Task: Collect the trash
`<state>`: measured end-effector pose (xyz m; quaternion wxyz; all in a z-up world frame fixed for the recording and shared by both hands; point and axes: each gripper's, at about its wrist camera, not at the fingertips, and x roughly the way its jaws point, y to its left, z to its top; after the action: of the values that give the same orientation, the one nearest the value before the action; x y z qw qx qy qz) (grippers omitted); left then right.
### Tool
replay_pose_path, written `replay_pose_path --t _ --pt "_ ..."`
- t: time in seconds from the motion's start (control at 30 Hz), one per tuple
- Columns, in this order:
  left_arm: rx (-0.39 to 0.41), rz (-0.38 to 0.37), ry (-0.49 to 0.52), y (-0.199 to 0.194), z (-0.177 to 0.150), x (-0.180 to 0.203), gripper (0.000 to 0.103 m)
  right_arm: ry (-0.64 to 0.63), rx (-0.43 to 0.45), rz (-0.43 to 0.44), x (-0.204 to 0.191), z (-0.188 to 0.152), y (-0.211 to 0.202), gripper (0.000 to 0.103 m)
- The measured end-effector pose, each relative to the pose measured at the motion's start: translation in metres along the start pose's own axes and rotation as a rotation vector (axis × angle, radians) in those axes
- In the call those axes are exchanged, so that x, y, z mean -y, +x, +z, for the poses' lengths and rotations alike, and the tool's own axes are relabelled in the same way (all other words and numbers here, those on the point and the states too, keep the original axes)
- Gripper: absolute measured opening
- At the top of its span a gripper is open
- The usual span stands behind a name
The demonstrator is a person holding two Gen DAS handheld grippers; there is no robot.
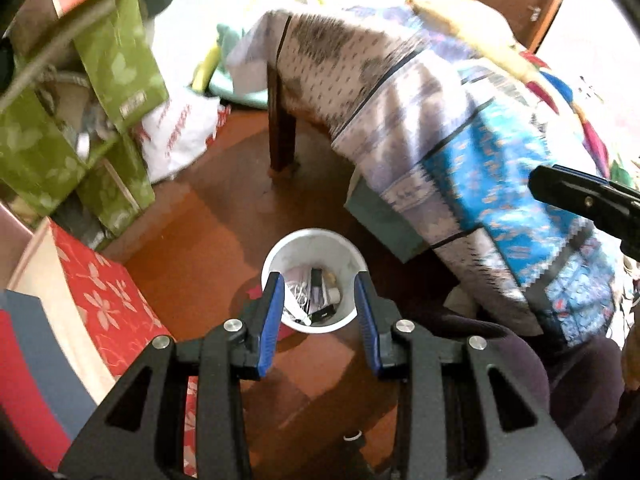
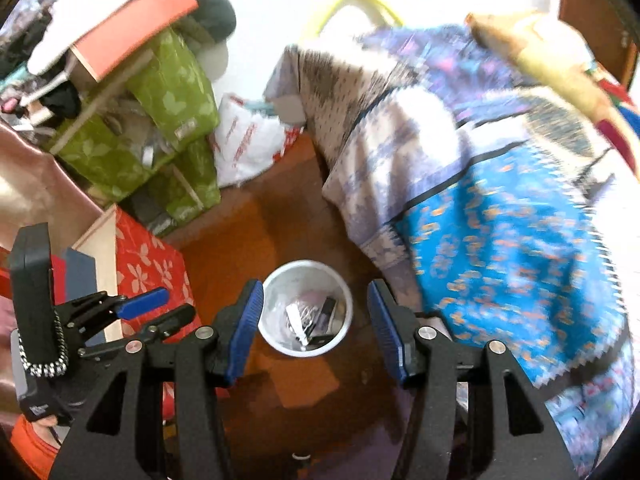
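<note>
White bin (image 1: pixel 314 286): a round plastic wastebasket standing upright on the floor, straight below and ahead of both claws, seen between the blue pads in each wrist view.
Trash in bin (image 1: pixel 316 300): small mixed bits lie at the bottom, among them a dark flat piece, a white cylinder and some white cord; too small to name further.
Left claw (image 1: pixel 318 312): pads apart, nothing between them; it hangs above the bin and touches neither rim nor trash. It also shows at the left edge of the right wrist view (image 2: pixel 154 312), pads apart there too.
Right claw (image 2: pixel 316 328): pads apart, wider than the left, holding nothing, above the bin and clear of it. Only a black part of it shows at the right edge of the left wrist view.
Floor (image 1: pixel 192 248): glossy red-brown, under both claws.
Bed cover (image 1: pixel 460 152): patchwork cloth in blue, white and grey, draped over the bed to the right of the claws and beyond them, well clear of the pads.
Green boxes (image 1: pixel 116 60): leaf-printed, stacked far left of the claws.
Red box (image 1: pixel 104 292): flower-printed, just left of the left claw, near the bin.
White bag (image 1: pixel 180 132): red lettering, beyond the bin beside the green boxes.
</note>
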<state>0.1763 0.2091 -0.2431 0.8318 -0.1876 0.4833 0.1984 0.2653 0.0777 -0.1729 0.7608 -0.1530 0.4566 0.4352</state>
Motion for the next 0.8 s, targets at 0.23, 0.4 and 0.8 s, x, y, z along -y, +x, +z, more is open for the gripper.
replay_pose_path --t 0.23,0.4,0.8 --pt "0.18 -0.05 0.092 -0.101 -0.009 0.04 0.036 0.065 0.241 -0.081 -0.005 -0.034 -0.117 0.05" --pt "0.324 -0.108 0.174 -0.172 -0.024 0.073 0.04 0.142 0.388 -0.135 -0.007 -0.071 -0.194 0.05" --pt "0.599 -0.299 0.29 -0.306 -0.088 0.116 0.053 0.209 0.701 -0.423 -0.056 -0.145 -0.318 0.054"
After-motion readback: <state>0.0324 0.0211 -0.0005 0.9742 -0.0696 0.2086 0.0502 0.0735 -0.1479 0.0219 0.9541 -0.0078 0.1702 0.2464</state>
